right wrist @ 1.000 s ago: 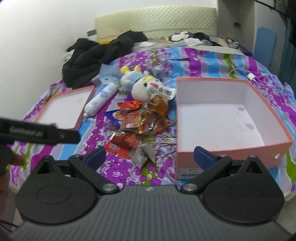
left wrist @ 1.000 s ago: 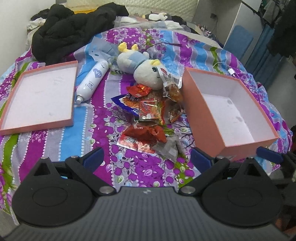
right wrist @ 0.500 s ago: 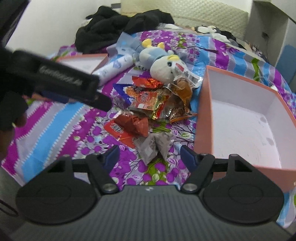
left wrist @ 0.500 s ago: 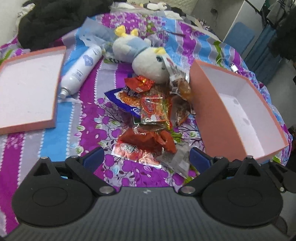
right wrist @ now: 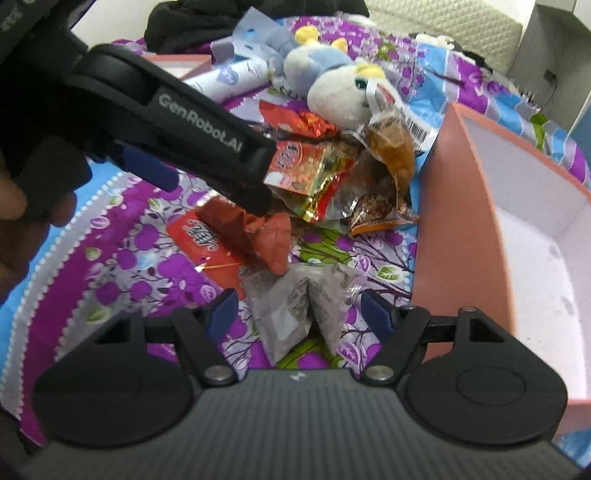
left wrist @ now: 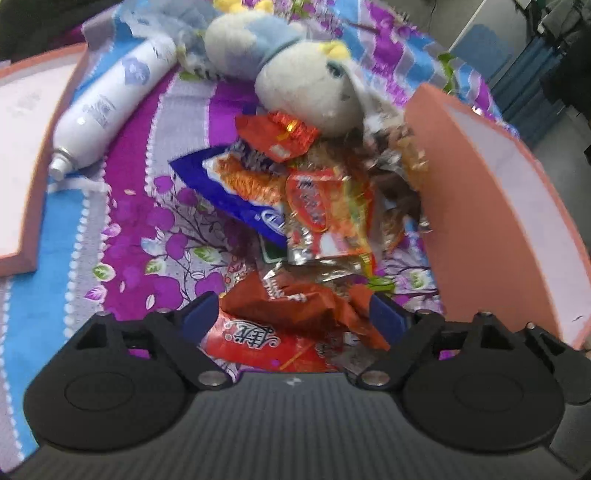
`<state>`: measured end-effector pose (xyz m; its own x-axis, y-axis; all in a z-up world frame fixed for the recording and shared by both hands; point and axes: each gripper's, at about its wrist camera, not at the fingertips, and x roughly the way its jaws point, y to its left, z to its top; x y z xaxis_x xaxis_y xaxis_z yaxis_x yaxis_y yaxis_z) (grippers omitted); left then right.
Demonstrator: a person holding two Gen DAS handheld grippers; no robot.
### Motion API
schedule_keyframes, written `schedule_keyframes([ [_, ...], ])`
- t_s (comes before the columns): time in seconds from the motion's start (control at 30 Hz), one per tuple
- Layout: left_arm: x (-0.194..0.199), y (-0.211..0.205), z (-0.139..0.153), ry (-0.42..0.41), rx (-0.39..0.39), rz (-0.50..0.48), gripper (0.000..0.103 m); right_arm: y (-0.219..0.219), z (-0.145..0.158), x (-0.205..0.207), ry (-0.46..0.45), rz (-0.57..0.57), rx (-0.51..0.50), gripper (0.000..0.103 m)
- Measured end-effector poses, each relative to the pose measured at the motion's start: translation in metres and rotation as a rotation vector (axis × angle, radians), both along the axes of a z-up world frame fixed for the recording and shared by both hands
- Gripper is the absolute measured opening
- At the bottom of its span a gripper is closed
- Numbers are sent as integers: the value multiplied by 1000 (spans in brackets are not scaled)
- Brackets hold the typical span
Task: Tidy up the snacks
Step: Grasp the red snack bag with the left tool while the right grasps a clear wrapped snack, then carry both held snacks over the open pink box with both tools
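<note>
A pile of snack packets lies on the purple floral bedspread. My left gripper (left wrist: 293, 314) is open, its blue fingertips on either side of a crumpled red packet (left wrist: 291, 306), low over it. That packet also shows in the right wrist view (right wrist: 240, 236), under the left gripper's black body (right wrist: 177, 122). My right gripper (right wrist: 299, 312) is open around a grey folded packet (right wrist: 303, 299). An open pink box (right wrist: 458, 206) stands right of the pile; it also shows in the left wrist view (left wrist: 491, 221).
A blue and white plush toy (left wrist: 291, 70) lies behind the pile. A white spray bottle (left wrist: 107, 107) lies at the left, beside a shallow pink box lid (left wrist: 22, 158). Orange, blue and silver packets (left wrist: 317, 206) fill the middle. Dark clothes (right wrist: 229, 18) lie at the far end.
Both grippers have moved forward and down onto the snack pile. The left now straddles the red packet, the right the grey one. Both remain open.
</note>
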<state>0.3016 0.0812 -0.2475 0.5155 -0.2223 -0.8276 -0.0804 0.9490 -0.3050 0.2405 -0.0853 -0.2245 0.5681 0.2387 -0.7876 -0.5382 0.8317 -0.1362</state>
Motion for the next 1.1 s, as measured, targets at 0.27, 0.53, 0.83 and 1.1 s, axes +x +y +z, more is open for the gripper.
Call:
schedule_keyframes([
  [0.27, 16, 11, -29, 13, -90, 14, 90, 0, -26, 15, 81, -23, 11, 74],
  [0.53, 21, -1, -28, 0, -60, -25, 82, -4, -24, 15, 93, -43, 42, 61],
  [0.83, 4, -5, -16, 6, -39, -30, 71, -18, -12, -5, 100, -59, 53, 50],
  [1.1, -31, -1, 8, -14, -5, 12, 70, -30, 1, -25, 93, -80, 72, 49],
])
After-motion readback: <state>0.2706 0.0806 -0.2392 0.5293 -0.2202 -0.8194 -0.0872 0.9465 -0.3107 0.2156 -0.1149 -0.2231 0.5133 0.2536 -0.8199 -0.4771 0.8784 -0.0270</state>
